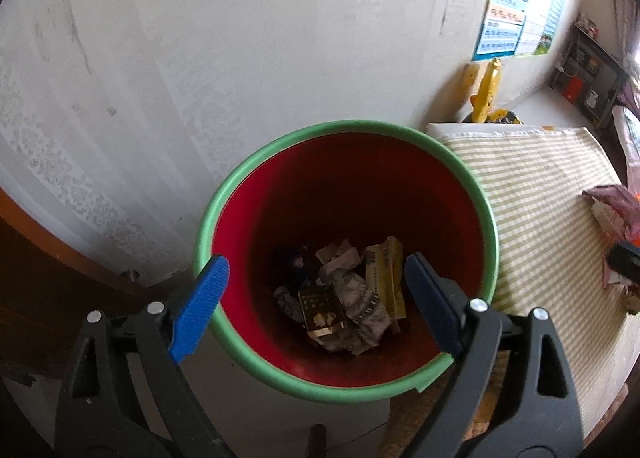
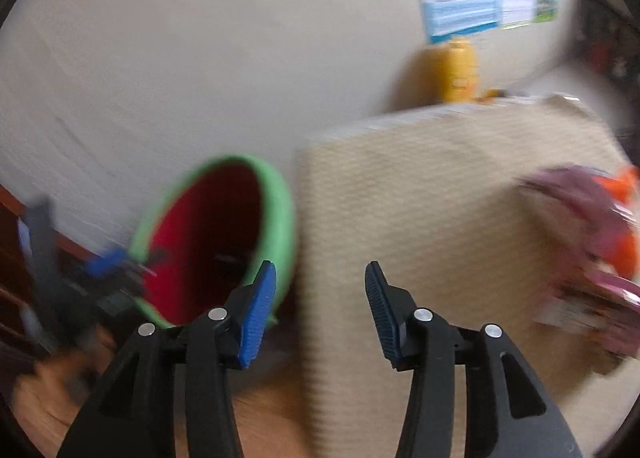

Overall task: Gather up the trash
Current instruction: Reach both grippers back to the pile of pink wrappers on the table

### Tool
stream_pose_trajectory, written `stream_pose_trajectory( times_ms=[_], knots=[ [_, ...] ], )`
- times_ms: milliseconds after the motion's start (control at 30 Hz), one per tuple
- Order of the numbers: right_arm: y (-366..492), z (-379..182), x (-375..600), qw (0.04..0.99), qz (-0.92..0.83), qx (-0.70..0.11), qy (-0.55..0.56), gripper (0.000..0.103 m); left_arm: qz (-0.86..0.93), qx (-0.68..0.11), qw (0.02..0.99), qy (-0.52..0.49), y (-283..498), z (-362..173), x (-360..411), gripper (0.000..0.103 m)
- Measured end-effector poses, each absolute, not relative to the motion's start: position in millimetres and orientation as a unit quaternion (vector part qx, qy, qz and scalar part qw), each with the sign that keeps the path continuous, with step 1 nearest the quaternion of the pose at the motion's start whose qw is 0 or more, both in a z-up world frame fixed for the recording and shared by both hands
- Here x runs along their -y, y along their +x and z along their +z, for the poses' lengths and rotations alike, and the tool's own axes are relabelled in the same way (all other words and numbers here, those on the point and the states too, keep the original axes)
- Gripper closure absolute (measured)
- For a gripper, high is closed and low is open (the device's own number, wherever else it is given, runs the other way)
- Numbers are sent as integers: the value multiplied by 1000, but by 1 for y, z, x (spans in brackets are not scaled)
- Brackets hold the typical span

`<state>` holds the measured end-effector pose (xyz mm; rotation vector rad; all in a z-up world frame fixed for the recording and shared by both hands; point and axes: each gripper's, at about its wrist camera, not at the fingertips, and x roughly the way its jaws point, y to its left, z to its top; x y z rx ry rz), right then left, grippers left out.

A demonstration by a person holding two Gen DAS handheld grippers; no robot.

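Both jaws stand spread and hold nothing: your left gripper (image 1: pixel 316 294) hangs over the red plastic bin with a green rim (image 1: pixel 208 218), crumpled paper trash (image 1: pixel 352 298) at its bottom; your right gripper (image 2: pixel 320 310) faces the striped cloth (image 2: pixel 420 218) beside it, pink wrappers (image 2: pixel 592 218) lying there.

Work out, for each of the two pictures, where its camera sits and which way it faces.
Left wrist: sits on the left gripper, above the red bin, facing down at the crumpled trash; its open blue-padded fingers show.
Right wrist: sits on the right gripper, facing the striped cloth, blurred; its open fingers show.
Shared: bin, cloth, wall poster, pink wrappers.
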<state>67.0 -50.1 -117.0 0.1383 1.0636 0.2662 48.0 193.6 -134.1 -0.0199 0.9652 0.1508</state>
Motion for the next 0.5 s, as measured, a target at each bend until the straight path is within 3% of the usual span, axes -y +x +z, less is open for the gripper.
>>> stream_pose_trajectory(
  times_ms=[100, 333, 500],
  knots=[
    [51, -126, 93, 854, 69, -514, 42, 53, 66, -471, 879, -9, 50, -137, -187, 15],
    [31, -125, 184, 846, -43, -532, -9, 33, 44, -470, 882, 5, 48, -132, -164, 15],
    [38, -132, 194, 834, -54, -540, -103, 31, 28, -468, 883, 14, 45, -126, -146, 15]
  ],
)
